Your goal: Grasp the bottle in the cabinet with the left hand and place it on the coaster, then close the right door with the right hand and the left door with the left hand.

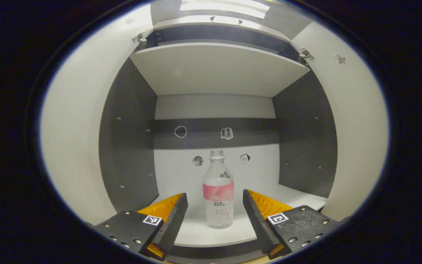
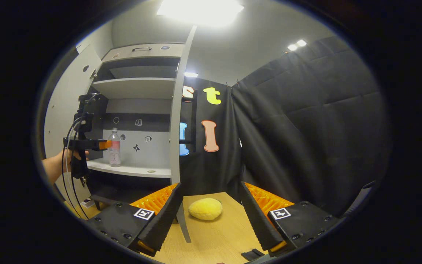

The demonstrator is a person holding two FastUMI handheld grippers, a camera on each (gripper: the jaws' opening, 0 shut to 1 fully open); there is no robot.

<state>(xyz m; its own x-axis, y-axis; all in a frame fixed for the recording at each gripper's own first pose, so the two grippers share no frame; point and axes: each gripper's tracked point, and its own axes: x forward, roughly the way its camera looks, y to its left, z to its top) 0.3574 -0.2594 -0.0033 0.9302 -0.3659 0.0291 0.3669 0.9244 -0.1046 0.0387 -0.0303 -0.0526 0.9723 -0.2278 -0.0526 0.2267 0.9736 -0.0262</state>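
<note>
Left gripper (image 1: 215, 205) jaws spread wide, framing upright water bottle (image 1: 218, 194) on lower cabinet shelf (image 1: 211, 234), not touching. Advance straight, clamp label band squarely. Right gripper (image 2: 211, 211) jaws released above worktop (image 2: 214, 234).

A staged recording booth is indicated: black cloth (image 2: 306, 121) is hung as walls, and an open cabinet (image 2: 137, 88) is set beside a wooden table (image 2: 218, 234).

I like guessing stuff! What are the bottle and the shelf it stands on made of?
The bottle looks like clear plastic: you see through it, with a pink printed label and a pale cap. The shelf looks like matte white laminated board, flat and smooth with little shine, though that's a guess.
</note>
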